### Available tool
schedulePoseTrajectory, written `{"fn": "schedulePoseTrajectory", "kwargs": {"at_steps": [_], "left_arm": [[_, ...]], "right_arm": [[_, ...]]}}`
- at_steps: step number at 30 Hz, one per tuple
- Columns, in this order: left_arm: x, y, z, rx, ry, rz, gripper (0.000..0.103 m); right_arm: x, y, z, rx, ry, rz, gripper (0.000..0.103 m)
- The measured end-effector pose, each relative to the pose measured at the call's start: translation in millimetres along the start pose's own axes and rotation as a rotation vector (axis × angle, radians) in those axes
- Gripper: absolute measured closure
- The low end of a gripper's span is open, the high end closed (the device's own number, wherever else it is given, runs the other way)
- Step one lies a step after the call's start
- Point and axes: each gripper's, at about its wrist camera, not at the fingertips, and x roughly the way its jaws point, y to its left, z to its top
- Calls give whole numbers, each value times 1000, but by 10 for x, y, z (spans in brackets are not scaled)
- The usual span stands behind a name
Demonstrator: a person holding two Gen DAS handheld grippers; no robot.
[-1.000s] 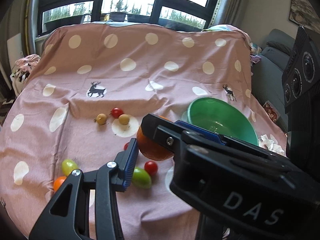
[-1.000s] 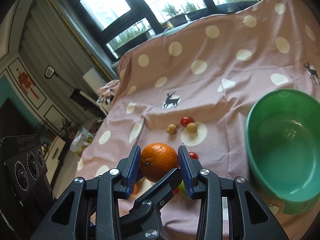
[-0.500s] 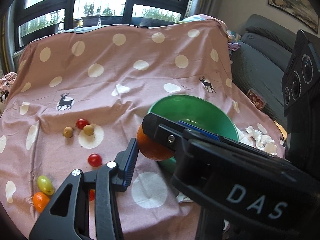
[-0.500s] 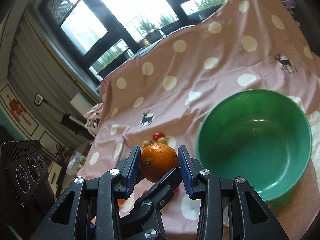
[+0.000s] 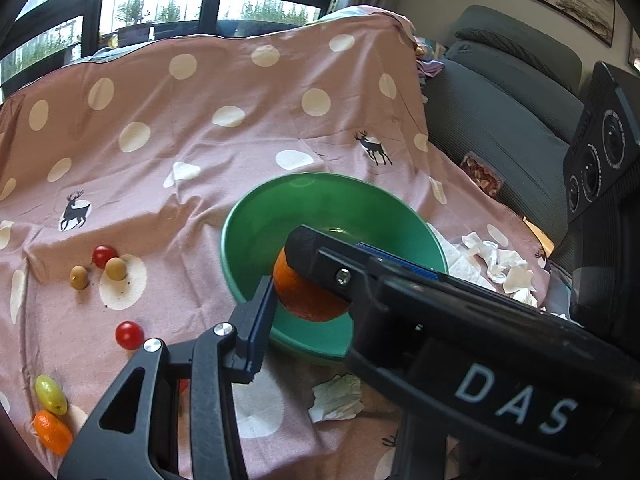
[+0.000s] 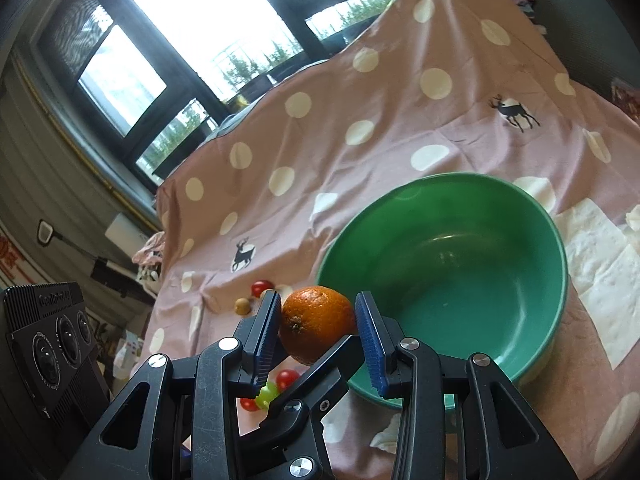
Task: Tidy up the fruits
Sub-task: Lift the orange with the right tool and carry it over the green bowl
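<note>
One round orange mandarin (image 6: 316, 328), one green plastic bowl (image 6: 532, 216), and nine small loose fruits on the pink polka-dot cloth (image 5: 200, 92).

Left wrist view, left to right:
- one small orange oval fruit (image 5: 52, 432) touching one yellow-green oval fruit (image 5: 51, 394)
- two tan round fruits (image 5: 79, 277) and (image 5: 116, 269), with one red cherry tomato (image 5: 104, 256) against the second
- one more red tomato (image 5: 129, 335) lying alone
- one crumpled white tissue (image 5: 336, 398) just in front of the bowl, and more crumpled tissue (image 5: 500, 264) to its right

Your left gripper (image 5: 320, 304) shows only one finger (image 5: 256, 320). The other is hidden behind the black body marked "DAS", so you can't tell its state.

Right wrist view: your right gripper (image 6: 318, 332) is clamped on the mandarin, with both blue pads (image 6: 268, 332) against the peel. The fruit is up off the cloth at the bowl's near-left rim, not inside it.

Only this view shows:
- the bowl's bare inside
- two red tomatoes (image 6: 288, 378) and (image 6: 248, 404), plus one green fruit (image 6: 267, 394), low between the fingers
- a flat white paper sheet (image 6: 600, 280) right of the bowl

Only the left view shows the two oval fruits at far left.
</note>
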Motion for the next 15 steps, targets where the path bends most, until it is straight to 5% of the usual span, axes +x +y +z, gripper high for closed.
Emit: {"fn": "schedulePoseTrajectory", "kwargs": {"at_steps": [15], "left_arm": [[299, -153, 28, 31, 60, -69, 61]], "right_arm": [[-40, -311, 32, 88, -11, -67, 61]]}}
